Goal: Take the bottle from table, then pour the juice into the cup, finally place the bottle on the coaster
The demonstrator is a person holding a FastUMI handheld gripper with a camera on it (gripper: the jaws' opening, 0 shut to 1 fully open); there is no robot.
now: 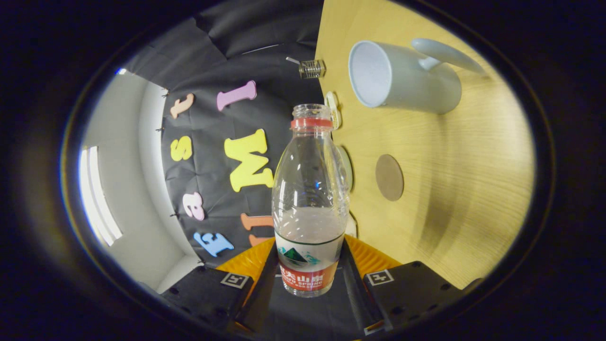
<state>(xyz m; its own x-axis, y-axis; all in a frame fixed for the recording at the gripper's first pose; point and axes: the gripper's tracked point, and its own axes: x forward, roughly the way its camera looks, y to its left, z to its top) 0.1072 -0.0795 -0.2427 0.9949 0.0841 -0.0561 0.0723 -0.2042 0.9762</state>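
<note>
A clear plastic bottle (308, 189) with a red neck ring, no cap and a red-and-white label sits between my fingers, and my gripper (308, 279) is shut on its lower part. Clear liquid fills roughly its lower third. The view is rolled, so the wooden table (473, 199) stands like a wall beside the bottle. A white cup (407, 78) with a handle stands on the table beyond the bottle's mouth and off to the side, its opening facing away from the table. A round brown coaster (389, 177) lies on the table level with the bottle's shoulder, apart from it.
A small clear glass object (312, 68) sits at the table's far edge near the booth wall. Two pale round discs (333, 109) (347, 166) lie on the table just behind the bottle's neck and shoulder. Bare wood stretches past the coaster.
</note>
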